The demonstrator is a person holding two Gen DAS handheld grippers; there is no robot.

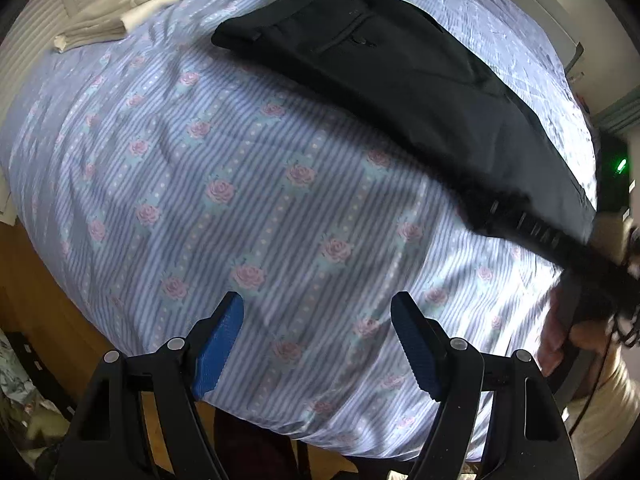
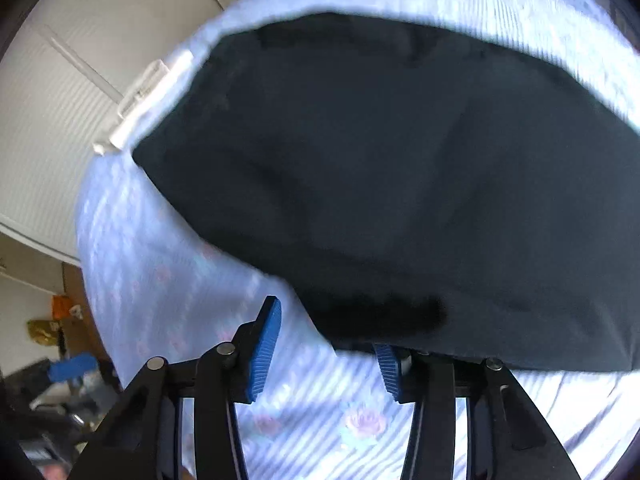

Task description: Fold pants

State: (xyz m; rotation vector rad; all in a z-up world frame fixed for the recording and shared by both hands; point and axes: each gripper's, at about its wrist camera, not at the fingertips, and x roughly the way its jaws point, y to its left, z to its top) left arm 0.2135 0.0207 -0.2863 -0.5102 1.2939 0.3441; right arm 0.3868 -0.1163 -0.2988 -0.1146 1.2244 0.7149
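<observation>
Dark pants (image 1: 400, 76) lie on a bed with a blue striped, rose-patterned cover (image 1: 240, 200), waistband at the far left and legs running to the right. My left gripper (image 1: 316, 340) is open and empty above the cover, short of the pants. In the left wrist view the right gripper (image 1: 532, 232) reaches in from the right at the pants' near edge. In the right wrist view my right gripper (image 2: 324, 344) is open, and the dark pants (image 2: 400, 180) drape over its right finger (image 2: 390, 368).
Folded cream-coloured clothes (image 1: 136, 4) lie at the bed's far left corner. A white wall (image 2: 60, 100) stands beyond the bed. A wooden bed frame (image 1: 36, 300) and floor clutter (image 2: 60, 380) are at the left.
</observation>
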